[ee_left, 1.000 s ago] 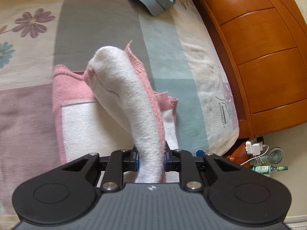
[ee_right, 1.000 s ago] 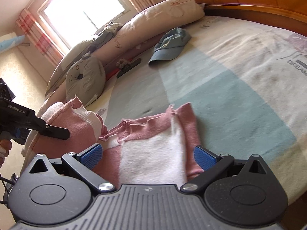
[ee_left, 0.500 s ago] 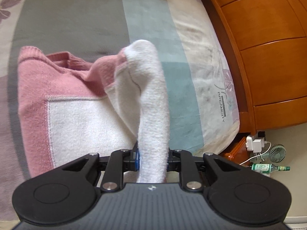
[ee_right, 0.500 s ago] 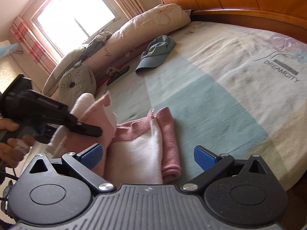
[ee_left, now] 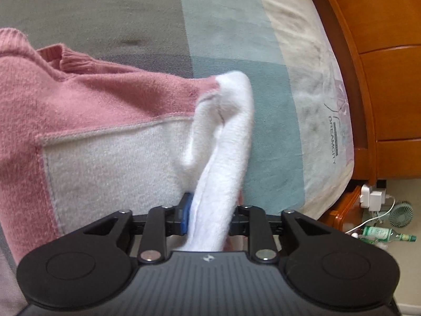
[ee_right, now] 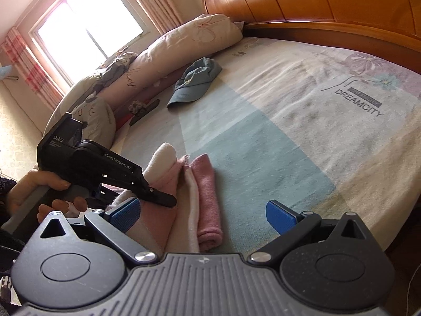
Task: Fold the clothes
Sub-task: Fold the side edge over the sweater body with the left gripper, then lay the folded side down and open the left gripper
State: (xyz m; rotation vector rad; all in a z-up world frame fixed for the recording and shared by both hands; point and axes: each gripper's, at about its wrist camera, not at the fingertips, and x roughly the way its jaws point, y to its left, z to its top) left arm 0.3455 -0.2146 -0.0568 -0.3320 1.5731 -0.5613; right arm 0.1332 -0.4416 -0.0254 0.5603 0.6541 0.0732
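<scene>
The pink-and-white sweater [ee_left: 105, 137] lay on the bed [ee_left: 223, 39]. The left gripper [ee_left: 209, 220] was opening around the sweater's white fold [ee_left: 226, 163], probably to release it. The right gripper [ee_right: 202, 210] stood spread and empty above the sweater.

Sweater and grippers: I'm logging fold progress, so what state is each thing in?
Sweater: partly folded on the bed, white fold raised.
Left gripper: jaws opening, white fold between them.
Right gripper: open, empty.
Cap: lying loose on bed.
</scene>
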